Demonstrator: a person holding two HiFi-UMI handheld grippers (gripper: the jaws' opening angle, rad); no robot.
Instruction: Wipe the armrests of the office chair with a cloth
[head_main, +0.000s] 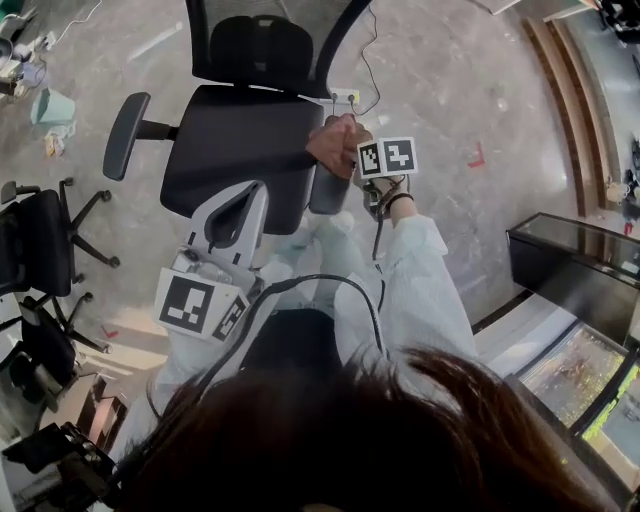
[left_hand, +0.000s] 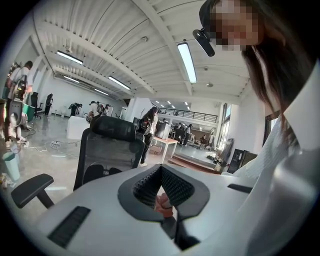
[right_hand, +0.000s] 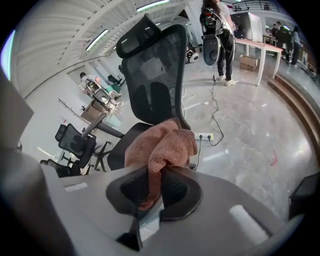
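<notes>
The black office chair (head_main: 240, 140) stands in front of me; its left armrest (head_main: 125, 135) sticks out bare. A pinkish-brown cloth (head_main: 335, 145) rests on the top end of the right armrest (head_main: 330, 192). My right gripper (head_main: 350, 160) is shut on this cloth, and in the right gripper view the cloth (right_hand: 162, 147) bunches out above that gripper's (right_hand: 160, 170) pads, in front of the chair's mesh back (right_hand: 155, 80). My left gripper (head_main: 252, 195) hovers over the seat's near edge, shut and holding nothing. In the left gripper view that gripper (left_hand: 161, 170) faces the chair's backrest (left_hand: 107, 155).
A second black chair (head_main: 40, 235) stands at the left, a teal bin (head_main: 52, 105) beyond it. A glass-topped case (head_main: 575, 260) is at the right. A power strip (right_hand: 204, 136) and its cable lie on the floor behind the chair. People stand by a far table (right_hand: 255, 47).
</notes>
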